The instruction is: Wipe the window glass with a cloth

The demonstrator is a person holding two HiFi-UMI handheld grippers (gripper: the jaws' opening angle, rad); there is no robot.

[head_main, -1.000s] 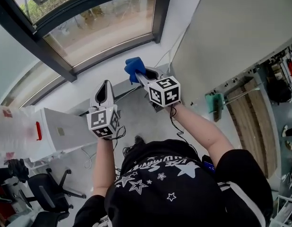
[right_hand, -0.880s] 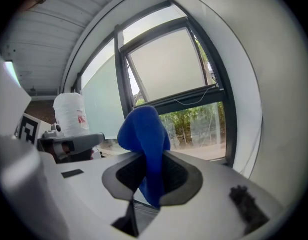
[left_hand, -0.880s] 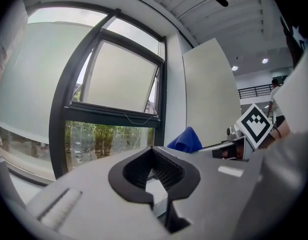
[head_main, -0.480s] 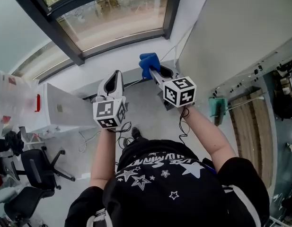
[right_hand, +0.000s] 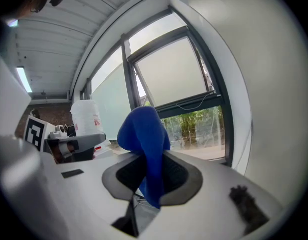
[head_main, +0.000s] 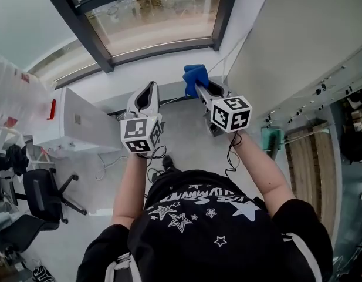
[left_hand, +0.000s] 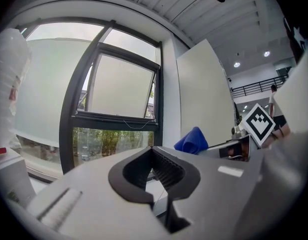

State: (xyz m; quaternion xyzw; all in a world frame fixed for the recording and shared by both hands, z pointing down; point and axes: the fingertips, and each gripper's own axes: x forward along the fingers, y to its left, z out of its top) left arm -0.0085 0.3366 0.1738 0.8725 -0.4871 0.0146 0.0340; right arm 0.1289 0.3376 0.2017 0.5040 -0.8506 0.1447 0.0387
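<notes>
1. The right tongs (right_hand: 153, 159) are clamped on a blue cloth (right_hand: 144, 131), which bunches up above their tips.
2. The left tongs (left_hand: 154, 159) are closed with nothing between them, and are held just beside the right pair.
3. Both point toward the window glass (head_main: 157, 16). The cloth is held apart from it, not touching.

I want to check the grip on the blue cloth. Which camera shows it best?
The right gripper view: the blue cloth fills the middle, pinched between the right gripper's jaws. The head view shows it small at that gripper's tip; the left gripper view catches only a bunched part.
</notes>
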